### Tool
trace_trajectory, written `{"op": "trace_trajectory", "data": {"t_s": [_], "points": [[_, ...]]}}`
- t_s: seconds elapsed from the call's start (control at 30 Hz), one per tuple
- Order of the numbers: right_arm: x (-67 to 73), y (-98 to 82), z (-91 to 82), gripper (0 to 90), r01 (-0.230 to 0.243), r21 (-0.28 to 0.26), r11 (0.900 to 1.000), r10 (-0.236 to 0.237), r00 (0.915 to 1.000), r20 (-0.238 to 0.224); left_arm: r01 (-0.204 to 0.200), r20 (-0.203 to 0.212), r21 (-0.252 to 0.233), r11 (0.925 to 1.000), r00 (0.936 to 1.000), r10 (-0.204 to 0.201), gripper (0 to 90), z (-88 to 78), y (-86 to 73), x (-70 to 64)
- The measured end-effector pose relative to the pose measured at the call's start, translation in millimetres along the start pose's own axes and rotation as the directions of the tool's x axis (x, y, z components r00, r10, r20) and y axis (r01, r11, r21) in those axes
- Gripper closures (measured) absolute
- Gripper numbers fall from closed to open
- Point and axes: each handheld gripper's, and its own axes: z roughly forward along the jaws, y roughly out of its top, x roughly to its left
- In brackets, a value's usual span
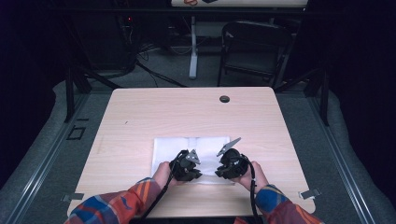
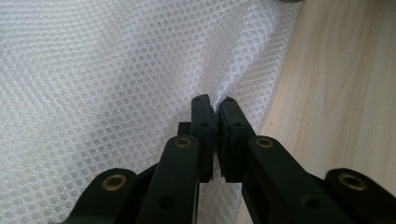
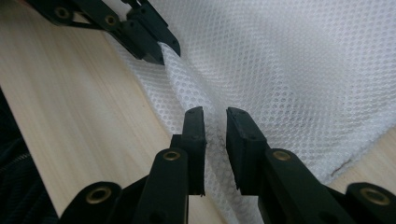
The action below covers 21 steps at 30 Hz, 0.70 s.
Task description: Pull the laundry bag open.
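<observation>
The left gripper (image 2: pixel 215 105) had its jaws clamped on the white mesh cloth's (image 1: pixel 191 149) near edge; the right gripper (image 3: pixel 215 116) jaws straddled that edge with a gap, on the desk (image 1: pixel 140 116).

White honeycomb-mesh cloth (image 1: pixel 191 149) on a pale wood-grain table (image 1: pixel 140 116); orange-and-blue plaid sleeves (image 1: pixel 116 205)

Bare table (image 1: pixel 140 116) surrounds the cloth (image 1: pixel 163 149); only a grommet (image 1: pixel 224 99) far off
</observation>
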Motion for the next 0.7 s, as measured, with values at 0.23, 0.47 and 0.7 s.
{"op": "trace_trajectory", "data": {"t_s": [0.23,0.47,0.7], "points": [[15.2,-6.4,-22.3,86.4,0.034,-0.071,0.997,-0.034,0.9994,0.011,0.017,-0.001,-0.010,0.9998,0.9999,-0.017,86.7,-0.9,0.5,2.2],[27.6,-6.0,0.3,90.0,0.120,-0.019,0.993,-0.120,0.9925,0.024,0.023,-0.004,-0.034,0.9991,0.9997,-0.023,86.9,-6.0,1.9,3.5],[24.1,-2.8,20.7,90.0,0.164,0.000,0.986,-0.164,0.9842,0.068,0.028,-0.007,-0.045,0.9986,0.9996,-0.028,86.9,-8.1,2.2,4.5]]}}
